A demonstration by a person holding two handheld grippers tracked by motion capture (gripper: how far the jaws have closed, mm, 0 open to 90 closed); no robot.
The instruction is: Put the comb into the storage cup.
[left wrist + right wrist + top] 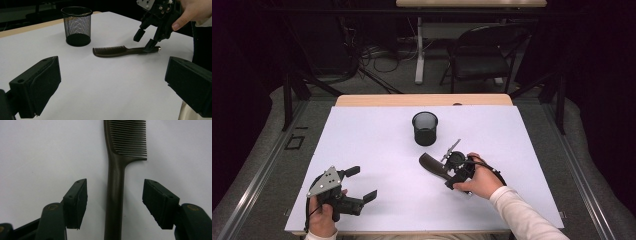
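My right gripper (113, 202) has its fingers (76, 202) standing apart on either side of the comb (115, 185) handle, with a gap on both sides, so nothing is gripped. In the left gripper view that right gripper (146, 40) comes down from the upper right onto the handle end of the comb (117, 50). My left gripper (357, 184) sits at the lower left of the high view, fingers (370, 195) spread wide with nothing between them. I count one comb (432, 163), lying flat on the white tabletop (377, 145) just right of centre, teeth end toward the cup. One black mesh cup (425, 128) stands upright just above it; I see nothing inside.
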